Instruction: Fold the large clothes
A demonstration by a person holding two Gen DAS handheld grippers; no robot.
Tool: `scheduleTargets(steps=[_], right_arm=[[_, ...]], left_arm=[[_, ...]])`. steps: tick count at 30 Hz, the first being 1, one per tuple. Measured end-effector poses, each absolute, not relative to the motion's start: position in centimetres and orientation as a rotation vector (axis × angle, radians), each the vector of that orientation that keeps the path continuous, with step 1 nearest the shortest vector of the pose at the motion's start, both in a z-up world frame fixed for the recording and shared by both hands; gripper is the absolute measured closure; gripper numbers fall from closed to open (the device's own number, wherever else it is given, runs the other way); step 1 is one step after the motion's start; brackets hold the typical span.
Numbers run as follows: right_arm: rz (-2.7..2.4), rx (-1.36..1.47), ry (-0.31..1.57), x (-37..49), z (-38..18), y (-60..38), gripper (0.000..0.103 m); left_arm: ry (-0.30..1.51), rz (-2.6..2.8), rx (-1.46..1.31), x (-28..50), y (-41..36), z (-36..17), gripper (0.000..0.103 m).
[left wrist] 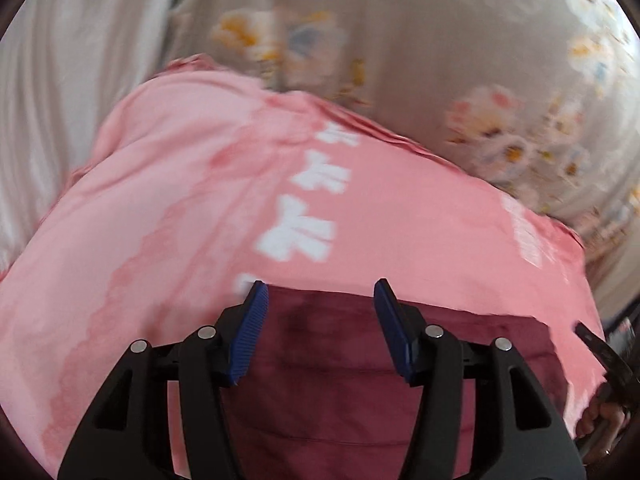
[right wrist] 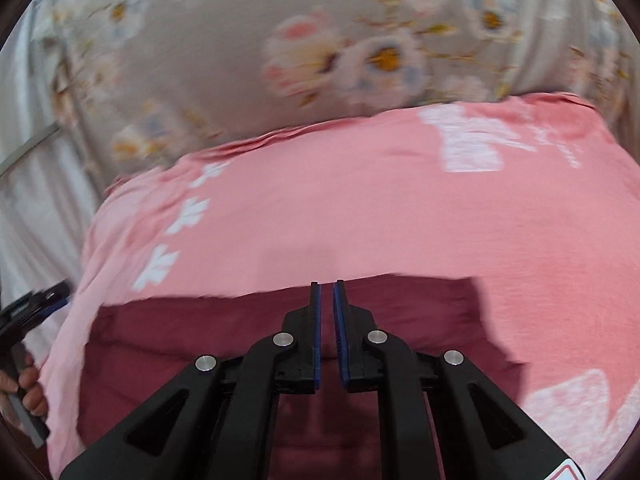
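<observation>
Nearest the left wrist lens: left gripper [left wrist: 318, 292], black arms with blue ribbed pads [left wrist: 252, 332], jaws spread well apart, nothing between them. Directly under and beyond the tips, a dark maroon fabric [left wrist: 328, 360], creased, partly in shadow. Just past the tips, the near edge of a pink garment [left wrist: 192, 208] lying over the maroon cloth and spreading away and to both sides, not touched by either pad. On the pink cloth, a column of white bow-like prints [left wrist: 300, 228] running away from the tips, plus a blurred white patch toward the right. Beyond it, a floral bedsheet [left wrist: 500, 92], grey-beige with pale flowers, much blurred. At the lower right edge, fingers of a hand [left wrist: 604, 416] wrapped round a dark handle, seemingly that of the other gripper.

Nearest the right wrist lens: right gripper [right wrist: 327, 286], pads almost together with only a thin slit left, no cloth caught in it. Tips poised at the pink garment's near edge, with the maroon fabric below them; whether the tips touch cloth cannot be told. Pink garment filling the middle of this view too, a larger white print at the upper right, another at the lower right. At the far left, the other gripper's dark body with fingers curled round its handle, close beside the garment's left edge. Both grippers angled downward toward the bed.
</observation>
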State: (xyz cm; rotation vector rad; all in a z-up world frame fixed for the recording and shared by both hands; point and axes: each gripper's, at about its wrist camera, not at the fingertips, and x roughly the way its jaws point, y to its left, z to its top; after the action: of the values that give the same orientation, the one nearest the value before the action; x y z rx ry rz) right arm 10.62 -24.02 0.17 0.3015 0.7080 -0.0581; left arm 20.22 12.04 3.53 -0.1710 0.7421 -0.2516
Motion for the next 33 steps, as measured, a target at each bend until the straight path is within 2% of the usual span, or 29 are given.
scheduleTargets(steps=[4, 9, 18, 33], right_arm=[[0.019, 0.223, 0.764, 12.9, -1.5, -18.0, 0.092], [0.015, 0.169, 0.826, 15.1, -4.5, -15.7, 0.092], [0.002, 0.194, 0.883, 15.8, -8.0, -16.5, 0.101], [-0.007, 0.183, 0.883, 15.9, -9.5, -16.3, 0.103]], left_arm=[[0.773, -0.346, -0.024, 19.4, 3.1, 1.4, 0.05], [0.829, -0.343, 0.035, 19.9, -1.8, -3.0, 0.052], [0.851, -0.294, 0.007, 20.2, -1.8, -7.4, 0.053], [0.806, -0.254, 0.06, 19.9, -2.7, -9.1, 0.053]])
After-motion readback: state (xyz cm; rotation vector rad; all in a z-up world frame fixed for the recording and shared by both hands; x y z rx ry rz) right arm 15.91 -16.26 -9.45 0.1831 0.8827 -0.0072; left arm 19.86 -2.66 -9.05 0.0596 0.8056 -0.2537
